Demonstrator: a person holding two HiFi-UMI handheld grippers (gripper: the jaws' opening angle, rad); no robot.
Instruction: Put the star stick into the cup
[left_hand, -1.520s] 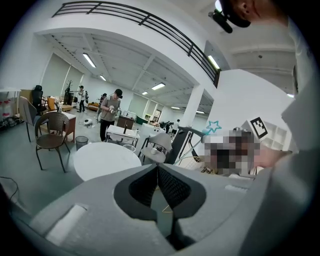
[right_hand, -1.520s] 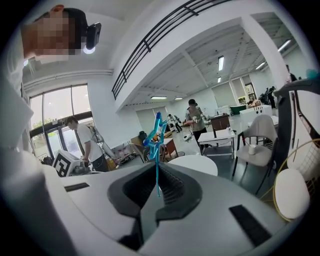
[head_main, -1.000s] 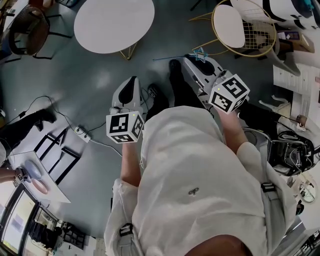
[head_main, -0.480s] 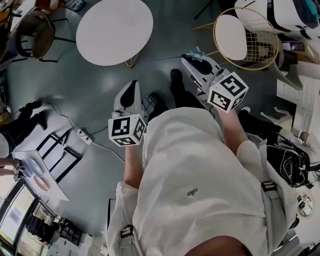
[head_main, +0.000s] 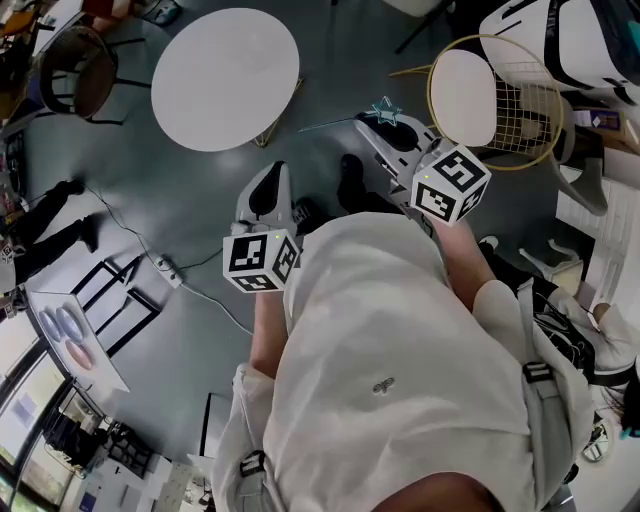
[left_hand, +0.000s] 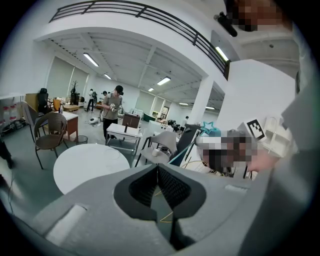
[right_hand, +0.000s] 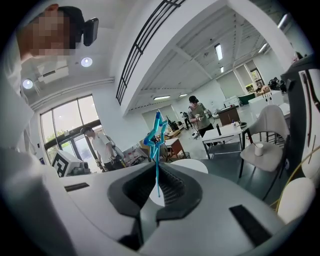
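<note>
**Head view.** Looking steeply down past a white shirt (head_main: 380, 340) onto a grey floor (head_main: 180, 200). Carrying the right gripper (head_main: 366, 121) out in front, between a round white table (head_main: 225, 75) and a gold wire chair (head_main: 495, 95). Pinching the star stick (head_main: 384, 111) in that gripper's narrowly set jaws. Showing the blue star just beside the fingertips and the thin shaft running crosswise toward the table side. Carrying the left gripper (head_main: 272, 172) lower and to the left, over bare floor, well apart from the stick.

**Right gripper view.** Clamping the right gripper (right_hand: 156, 167) on the shaft of the star stick (right_hand: 156, 145) and presenting the star upright above the ribbed pads (right_hand: 172, 186). Showing, well apart at right, a white cup (right_hand: 258, 149) standing on the seat of a grey chair (right_hand: 265, 157).

**Left gripper view.** Holding the left gripper (left_hand: 158, 166) with jaws pressed tip to tip, gripping nothing and letting only floor show through the gap behind the tips. Catching the white cup (left_hand: 154, 152) on the grey chair (left_hand: 167, 142) beyond those tips, and the blue star (left_hand: 207, 128) at right.
</note>
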